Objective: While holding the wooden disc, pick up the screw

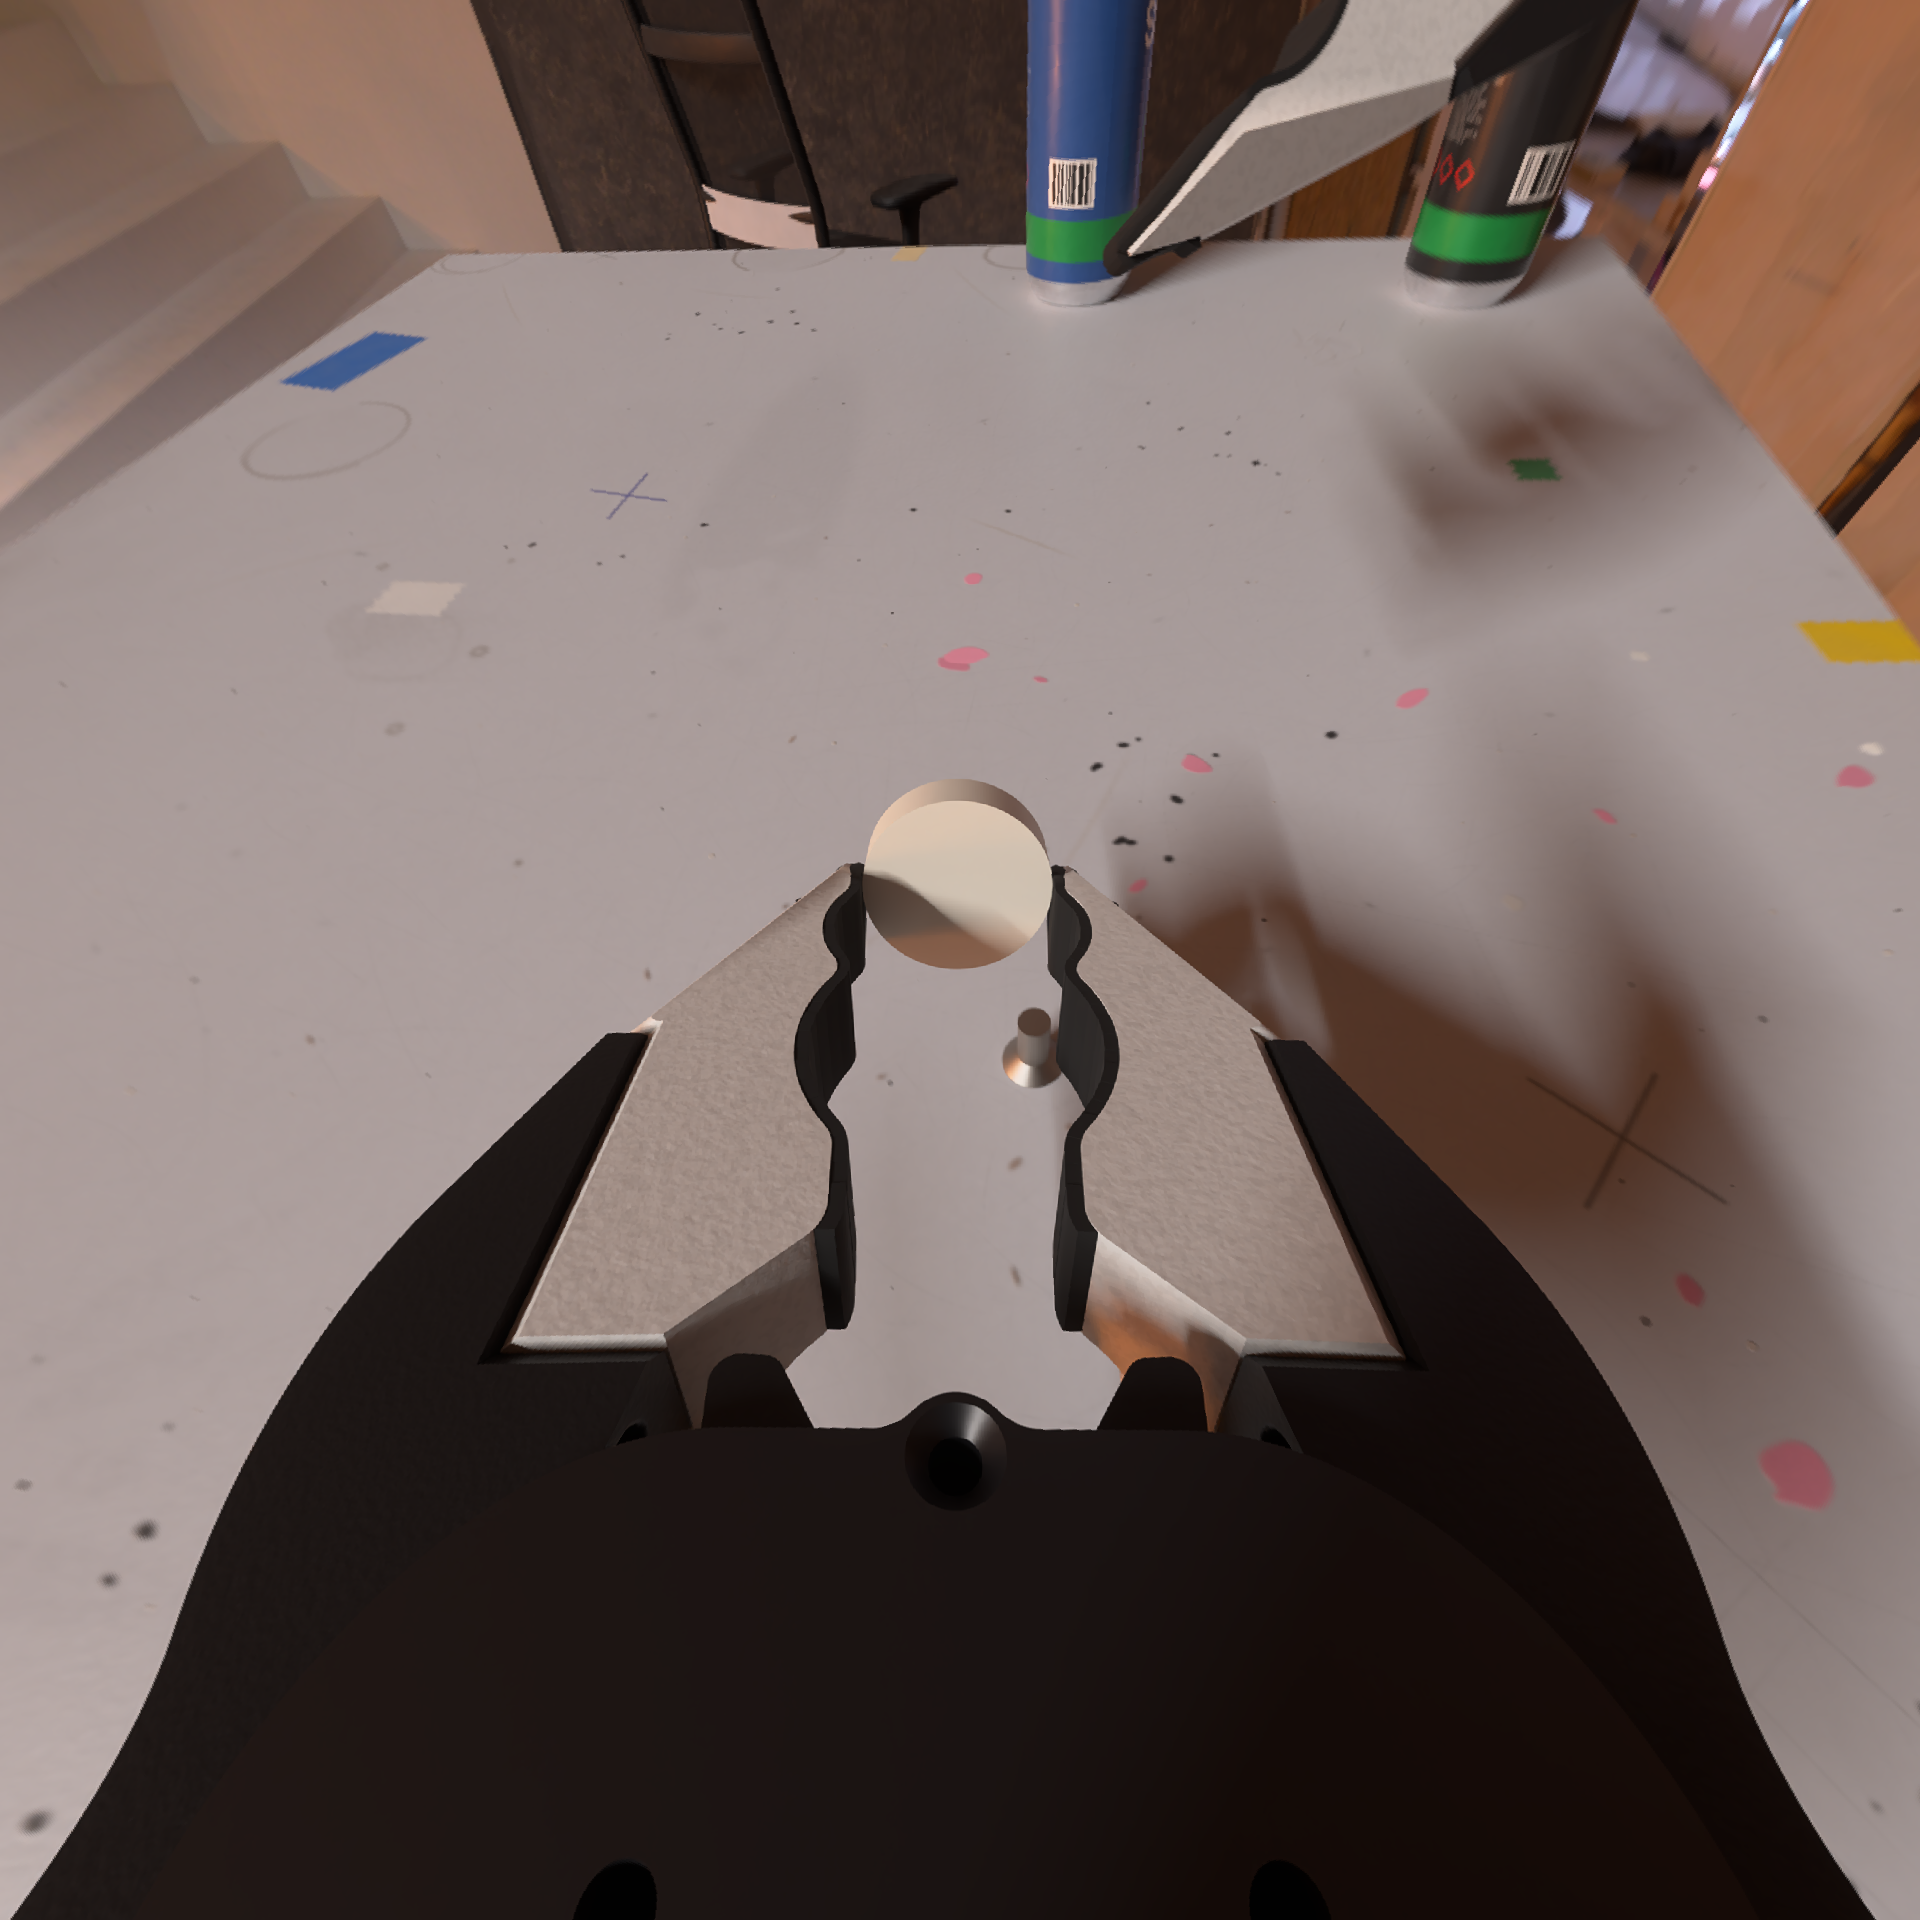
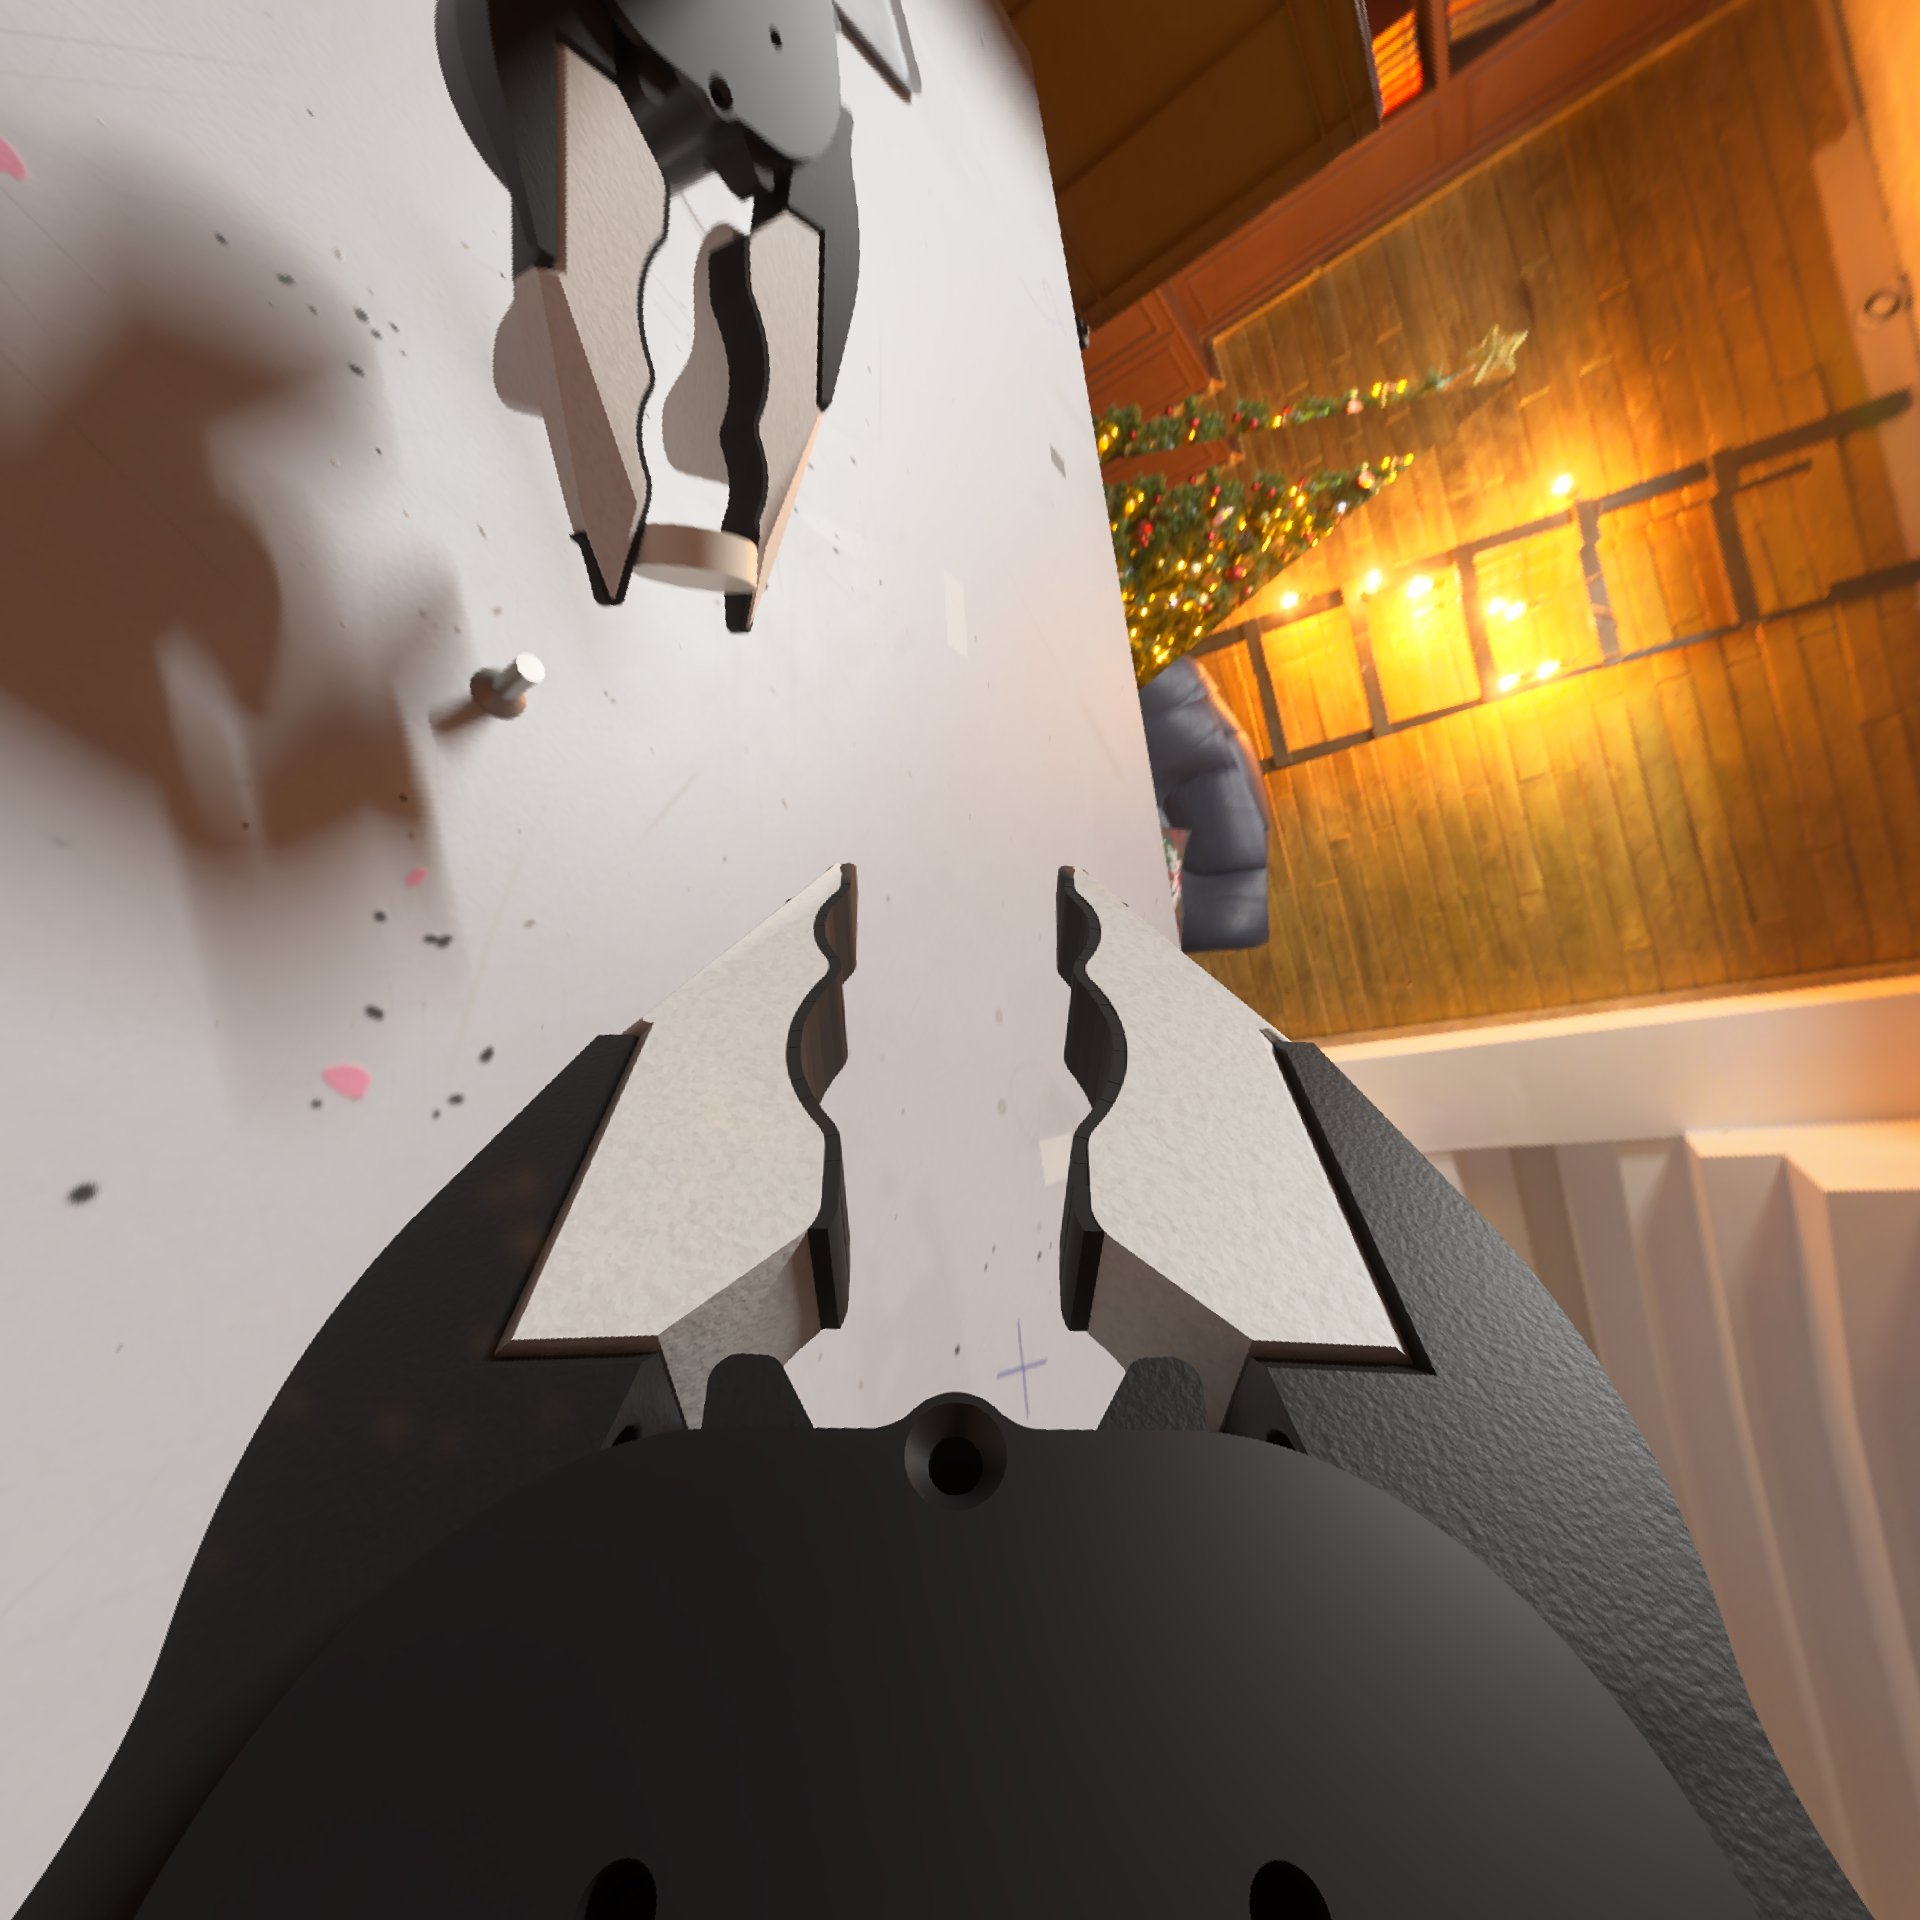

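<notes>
Screw first: a small grey metal screw (image 1: 1031, 1049) stands head-down on the pale grey paint-flecked desk (image 1: 623, 831), shank pointing up, untouched. In the left wrist view it shows below the left gripper (image 1: 956, 878), in the gap between its two fingers and close against the inner edge of the right-hand one. From the right wrist view the same screw (image 2: 506, 686) lies on the desk (image 2: 883, 727) just beside and beneath the tips of the left gripper (image 2: 675, 608), apart from them.

The round pale wooden disc (image 1: 957, 873) is pinched at its edges between the tips of the left gripper's fingers, held clear of the desk with its flat face turned toward the camera. In the right wrist view the disc (image 2: 694, 558) appears edge-on as a thin band clamped between those tips.

The right gripper (image 2: 956, 883) has its fingers spread with nothing between them, only bare desk showing in the gap. It is well apart from the screw, which sits ahead of it and off to one side. In the left wrist view one white-and-black finger (image 1: 1288, 135) of it slants in at the top.

At the far edge of the desk stand a blue tube with a green band (image 1: 1081, 156) and a black tube with a green band (image 1: 1496, 177).
</notes>
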